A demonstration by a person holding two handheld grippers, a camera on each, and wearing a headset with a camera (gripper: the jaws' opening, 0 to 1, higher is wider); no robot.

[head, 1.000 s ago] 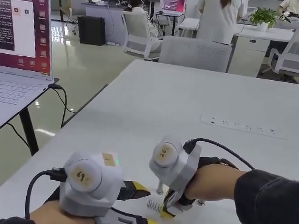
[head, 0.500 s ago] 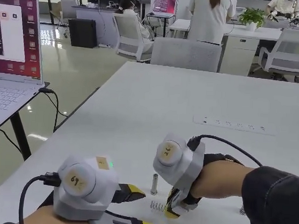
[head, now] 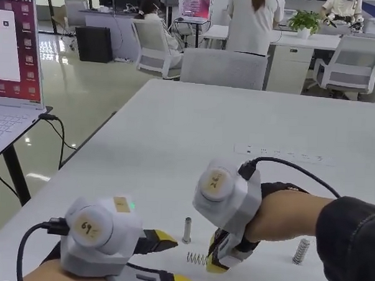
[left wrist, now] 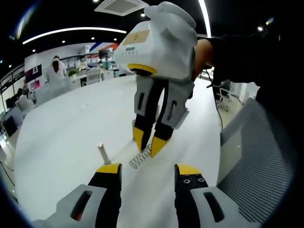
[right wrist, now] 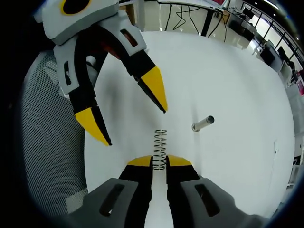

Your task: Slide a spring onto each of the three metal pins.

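Note:
A small wire spring [right wrist: 160, 141] lies on the white table, one end pinched between the tips of my right gripper [right wrist: 159, 162], which is shut on it. The same spring [head: 196, 259] sticks out leftward from the right gripper [head: 217, 264] in the head view. A bare metal pin [head: 187, 229] stands upright just beyond it, a short way from the spring [left wrist: 140, 157] and the pin [left wrist: 101, 152] in the left gripper view. My left gripper [left wrist: 149, 169] is open with nothing in it, its tips facing the spring. A second spring [head: 301, 251] stands upright at the right.
The white table [head: 194, 134] stretches far ahead with a power strip [head: 280, 154] set in it. An open laptop [head: 13, 64] sits on a stand at the left. Office chairs [head: 223, 68] and a person stand beyond the far edge.
The head camera has tipped and shifted, bringing the upright spring at the right into view. Both grippers keep nearly the same stance, the right one still shut on the spring.

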